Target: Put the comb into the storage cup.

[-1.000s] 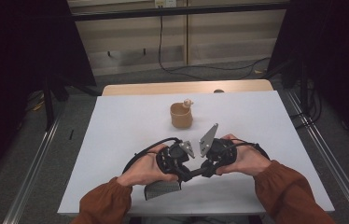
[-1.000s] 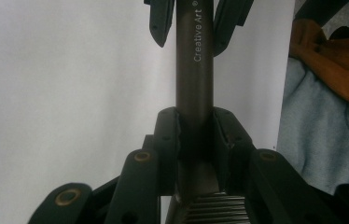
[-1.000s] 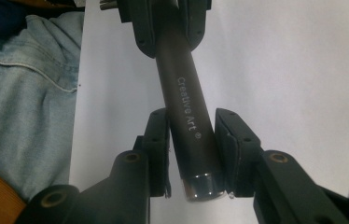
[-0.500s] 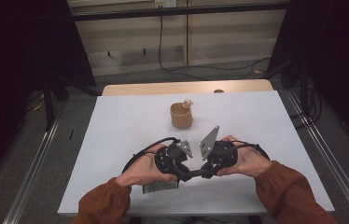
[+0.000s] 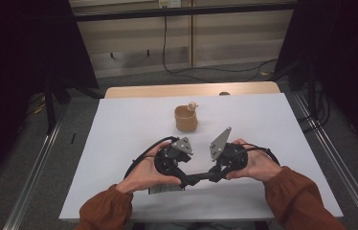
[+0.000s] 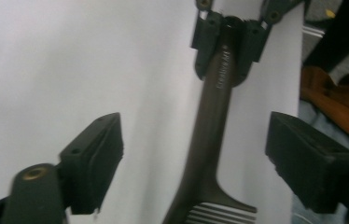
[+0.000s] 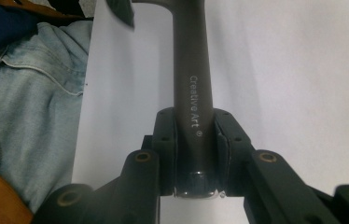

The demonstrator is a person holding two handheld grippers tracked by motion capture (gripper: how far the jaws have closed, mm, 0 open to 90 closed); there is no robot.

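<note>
A dark grey spatula (image 5: pixel 201 176) with a slotted head (image 5: pixel 165 189) hangs low over the white table (image 5: pixel 119 124), between my two grippers. My right gripper (image 5: pixel 216 171) is shut on the end of its handle (image 7: pixel 191 70), which reads "Creative Art"; the jaws clamp it from both sides (image 7: pixel 193 154). My left gripper (image 5: pixel 185 179) is open. Its pads (image 6: pixel 93 163) stand wide apart on either side of the spatula's neck (image 6: pixel 214 107), not touching it. In the left gripper view the right gripper (image 6: pixel 228 42) faces me from the far end of the handle.
A tan cup (image 5: pixel 186 119) with a small pale knob sticking out of it stands at the table's middle, beyond the hands. The near table edge (image 5: pixel 201 215) is close under the forearms. The person's jeans (image 7: pixel 28 107) lie just past that edge.
Both hands have stayed nearly in place. The spatula's slotted head has shifted slightly farther from the table's near edge, under the left hand.
</note>
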